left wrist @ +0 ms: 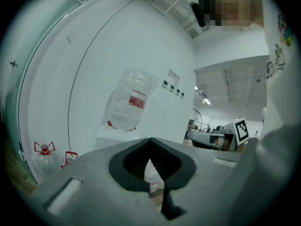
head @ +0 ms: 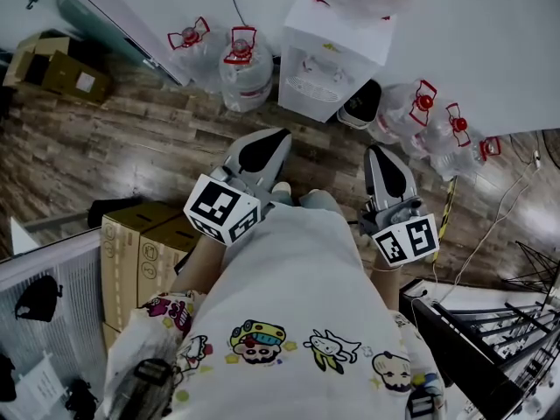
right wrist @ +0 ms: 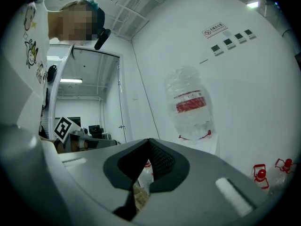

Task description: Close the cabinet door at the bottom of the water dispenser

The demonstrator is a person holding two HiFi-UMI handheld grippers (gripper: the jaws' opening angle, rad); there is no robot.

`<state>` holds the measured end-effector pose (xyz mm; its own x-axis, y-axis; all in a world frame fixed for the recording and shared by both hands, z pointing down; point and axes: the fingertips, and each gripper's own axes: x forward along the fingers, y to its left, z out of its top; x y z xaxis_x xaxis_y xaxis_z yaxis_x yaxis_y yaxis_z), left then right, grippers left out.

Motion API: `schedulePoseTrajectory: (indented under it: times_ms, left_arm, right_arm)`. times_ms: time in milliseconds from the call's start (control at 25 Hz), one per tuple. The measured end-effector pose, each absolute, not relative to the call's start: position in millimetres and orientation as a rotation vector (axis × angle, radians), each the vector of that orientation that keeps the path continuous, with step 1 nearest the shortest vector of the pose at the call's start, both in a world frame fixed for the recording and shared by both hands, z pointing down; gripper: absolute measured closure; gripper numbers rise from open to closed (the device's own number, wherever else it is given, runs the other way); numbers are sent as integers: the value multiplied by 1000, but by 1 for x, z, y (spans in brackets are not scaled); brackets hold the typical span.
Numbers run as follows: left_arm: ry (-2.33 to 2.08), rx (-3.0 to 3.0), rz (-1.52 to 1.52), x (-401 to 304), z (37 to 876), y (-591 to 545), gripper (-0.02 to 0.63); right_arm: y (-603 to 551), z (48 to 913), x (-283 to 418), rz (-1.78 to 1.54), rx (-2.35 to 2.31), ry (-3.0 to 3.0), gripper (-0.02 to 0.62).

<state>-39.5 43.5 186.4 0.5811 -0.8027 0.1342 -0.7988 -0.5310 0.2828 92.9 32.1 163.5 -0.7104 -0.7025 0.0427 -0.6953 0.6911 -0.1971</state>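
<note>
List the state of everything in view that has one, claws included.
left claw: shut, nothing between the jaws
right claw: shut, nothing between the jaws
water dispenser: upright against the wall
dispenser bottle: inverted, seated on top
cabinet door: cannot tell from these views whether open or shut
floor bottle left of the dispenser: upright, red cap on

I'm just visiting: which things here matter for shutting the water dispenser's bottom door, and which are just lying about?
For the job: water dispenser, left tool, right tool, both shut and empty.
Lying about: spare water bottles, cardboard boxes.
</note>
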Motion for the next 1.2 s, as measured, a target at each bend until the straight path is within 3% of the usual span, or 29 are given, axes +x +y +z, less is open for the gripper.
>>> schedulePoseTrajectory:
  times_ms: [1200]
  left_arm:
    - [-1367, 2474, 12, -62, 196, 42, 606]
  right_arm:
    - [31, 173, 86, -357, -1248, 2853, 588]
